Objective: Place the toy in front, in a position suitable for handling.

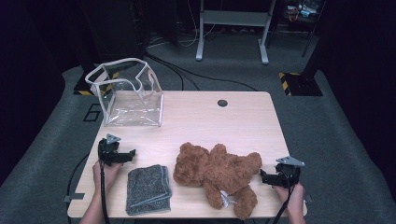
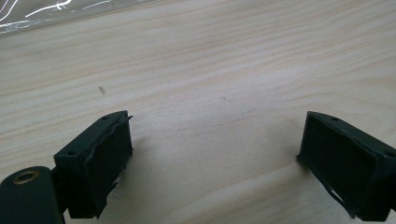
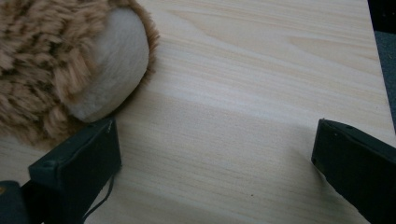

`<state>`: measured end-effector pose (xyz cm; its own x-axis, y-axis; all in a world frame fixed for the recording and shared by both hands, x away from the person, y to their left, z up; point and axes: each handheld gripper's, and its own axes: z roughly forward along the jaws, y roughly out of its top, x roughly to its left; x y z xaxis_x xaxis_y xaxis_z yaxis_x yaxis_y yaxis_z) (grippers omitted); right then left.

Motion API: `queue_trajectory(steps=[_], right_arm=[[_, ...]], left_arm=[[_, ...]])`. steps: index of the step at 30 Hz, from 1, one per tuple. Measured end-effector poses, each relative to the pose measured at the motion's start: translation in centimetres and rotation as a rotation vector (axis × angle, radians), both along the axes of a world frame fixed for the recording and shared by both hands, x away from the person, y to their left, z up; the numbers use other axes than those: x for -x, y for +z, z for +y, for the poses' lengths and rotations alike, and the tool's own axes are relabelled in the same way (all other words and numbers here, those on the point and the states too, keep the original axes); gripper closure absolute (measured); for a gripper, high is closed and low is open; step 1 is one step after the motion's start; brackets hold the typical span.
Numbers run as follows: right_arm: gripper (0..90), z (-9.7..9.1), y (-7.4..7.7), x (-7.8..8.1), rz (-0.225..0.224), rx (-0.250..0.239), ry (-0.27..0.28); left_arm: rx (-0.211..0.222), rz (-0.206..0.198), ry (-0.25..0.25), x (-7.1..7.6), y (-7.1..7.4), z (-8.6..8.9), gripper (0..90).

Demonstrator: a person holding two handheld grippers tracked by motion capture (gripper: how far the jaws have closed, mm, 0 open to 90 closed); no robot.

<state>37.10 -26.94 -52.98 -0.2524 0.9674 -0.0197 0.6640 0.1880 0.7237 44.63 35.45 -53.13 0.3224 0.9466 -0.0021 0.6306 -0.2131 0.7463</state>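
High view: teddy bear (image 1: 217,175) lies at table (image 1: 233,116) front, beside folded grey towel (image 1: 148,189)
Left gripper (image 2: 212,158): jaws wide apart, holding nothing
Right gripper (image 3: 215,163): jaws wide apart, holding nothing, near bear's paw

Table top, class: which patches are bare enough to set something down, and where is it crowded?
Free: the wide strip of table between the clear bag and the teddy bear, running to the right edge. Crowded: the near edge, where the grey towel and the bear lie between the two grippers.
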Motion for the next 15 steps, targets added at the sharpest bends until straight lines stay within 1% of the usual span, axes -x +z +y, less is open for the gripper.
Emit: queue_trajectory(steps=[1, 2, 4, 6, 8, 9, 10, 11, 12, 13, 14, 15], right_arm=[[0.6, 0.0, 0.0, 0.0, 0.001, 0.004, -0.001], [0.5, 0.1, 0.1, 0.1, 0.014, 0.001, -0.004], [0.5, 0.1, 0.2, 0.2, 0.025, 0.005, 0.006], [0.3, 0.1, 0.5, 0.5, 0.039, -0.022, 0.007], [0.3, 0.0, 1.3, 1.2, 0.026, -0.056, 0.006], [0.4, -0.2, 1.8, 1.5, 0.014, -0.08, 0.015], [0.4, -0.1, 2.3, 1.8, 0.008, -0.106, 0.011], [0.5, -0.1, 3.0, 2.1, -0.003, -0.115, 0.016], [0.5, -0.1, 3.0, 2.1, -0.003, -0.115, 0.016], [0.5, -0.1, 3.4, 2.3, -0.013, -0.125, 0.022], [0.6, 0.3, 4.9, 3.0, -0.027, -0.159, 0.036], [0.7, 0.5, 5.3, 3.2, -0.035, -0.169, 0.045]], left_arm=[[-0.001, 0.0, -0.001, 0.0, 0.0, 0.0, 9.1], [-0.001, 0.0, -0.002, 0.0, 0.0, 0.0, 9.3], [-0.002, -0.001, -0.003, 0.0, 0.0, 0.0, 9.5], [-0.002, -0.002, -0.004, 0.0, 0.0, 0.0, 9.9], [-0.003, -0.002, -0.004, 0.0, 0.0, 0.0, 9.9], [-0.003, -0.002, -0.004, 0.0, 0.0, 0.0, 9.9], [-0.002, -0.002, -0.004, 0.0, 0.0, 0.0, 9.9], [-0.003, -0.002, -0.004, 0.0, 0.0, 0.0, 9.9], [-0.003, -0.002, -0.004, 0.0, 0.0, 0.0, 9.9], [-0.003, -0.002, -0.005, 0.0, 0.0, 0.0, 9.9], [-0.004, -0.002, -0.005, 0.0, 0.0, 0.0, 10.0], [-0.003, -0.004, -0.006, 0.0, 0.0, 0.0, 10.1]])
